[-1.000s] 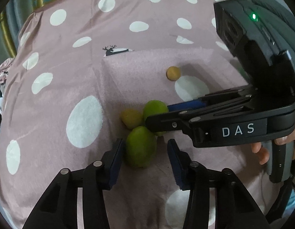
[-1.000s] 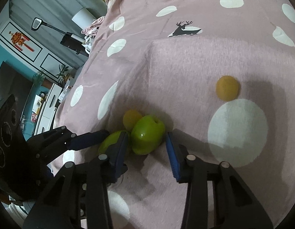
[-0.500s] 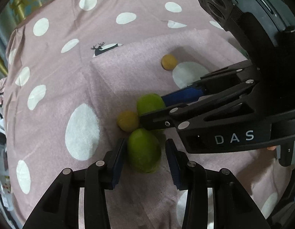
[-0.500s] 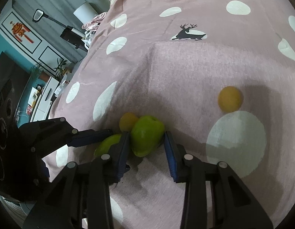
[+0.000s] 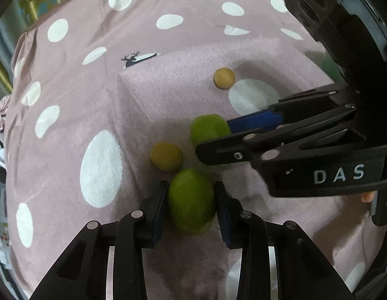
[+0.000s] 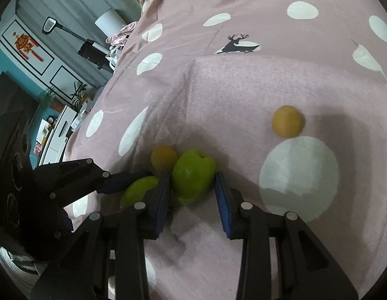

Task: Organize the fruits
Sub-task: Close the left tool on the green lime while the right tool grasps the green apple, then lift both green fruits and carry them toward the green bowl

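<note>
Left tongs [image 5: 191, 200] just closed onto green fruit [image 5: 191, 201]; right tongs' [image 6: 193, 190] contact unclear

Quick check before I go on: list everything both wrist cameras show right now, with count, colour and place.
Green fruits: 2, green, on the cloth; one between the left pads, one between the right pads.
Small round fruits: 2, yellow-orange; one touching the green pair, one apart, farther off beside a large white dot.
Bedcover: 1, dusty pink with white dots and a black deer print, under everything.
Room furniture: teal and white, background left of the right wrist view.
Left hand-held gripper: 1, black with blue pads, jaws just closing, pads against its fruit.
Right hand-held gripper: 1, black with blue pads, closed on its fruit.
Fingertip: 1, behind the right gripper.
</note>
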Demonstrator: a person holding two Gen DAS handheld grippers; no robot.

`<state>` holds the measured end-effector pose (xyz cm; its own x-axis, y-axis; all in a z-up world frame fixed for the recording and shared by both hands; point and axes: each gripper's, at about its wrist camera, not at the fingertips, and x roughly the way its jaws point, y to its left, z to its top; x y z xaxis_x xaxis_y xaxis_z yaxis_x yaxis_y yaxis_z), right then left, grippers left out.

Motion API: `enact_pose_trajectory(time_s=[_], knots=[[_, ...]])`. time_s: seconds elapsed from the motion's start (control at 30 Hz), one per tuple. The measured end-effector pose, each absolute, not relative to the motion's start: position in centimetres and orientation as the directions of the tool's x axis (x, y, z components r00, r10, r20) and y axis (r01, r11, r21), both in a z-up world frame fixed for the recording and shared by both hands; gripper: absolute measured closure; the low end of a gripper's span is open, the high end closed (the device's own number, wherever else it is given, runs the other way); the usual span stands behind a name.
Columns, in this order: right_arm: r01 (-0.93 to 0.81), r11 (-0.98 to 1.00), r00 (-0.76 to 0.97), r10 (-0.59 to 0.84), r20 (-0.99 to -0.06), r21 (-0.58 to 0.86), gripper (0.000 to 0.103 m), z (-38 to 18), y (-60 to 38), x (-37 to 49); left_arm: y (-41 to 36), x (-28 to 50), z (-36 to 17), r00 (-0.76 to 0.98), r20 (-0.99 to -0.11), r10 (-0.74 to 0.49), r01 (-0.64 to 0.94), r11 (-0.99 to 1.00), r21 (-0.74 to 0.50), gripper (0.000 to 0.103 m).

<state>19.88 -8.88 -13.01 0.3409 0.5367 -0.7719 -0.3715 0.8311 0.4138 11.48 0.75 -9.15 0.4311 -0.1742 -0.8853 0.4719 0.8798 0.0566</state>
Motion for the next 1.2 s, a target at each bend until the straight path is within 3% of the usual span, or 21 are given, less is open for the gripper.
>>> enact_pose_trajectory(time_s=[0.67, 1.2], knots=[[-0.322, 0.839, 0.408, 0.541, -0.735, 0.439, 0.068, -11.3, -13.0, 15.0, 2.3, 9.5, -8.1, 0.446, -0.858, -0.256, 0.387, 0.919, -0.074, 0.067], [-0.324, 0.894, 0.507, 0.440, -0.742, 0.309, 0.067, -9.1, -14.9, 9.2, 2.2, 6.4, -5.6, 0.479, -0.807, -0.346, 0.363, 0.915, -0.177, 0.067]])
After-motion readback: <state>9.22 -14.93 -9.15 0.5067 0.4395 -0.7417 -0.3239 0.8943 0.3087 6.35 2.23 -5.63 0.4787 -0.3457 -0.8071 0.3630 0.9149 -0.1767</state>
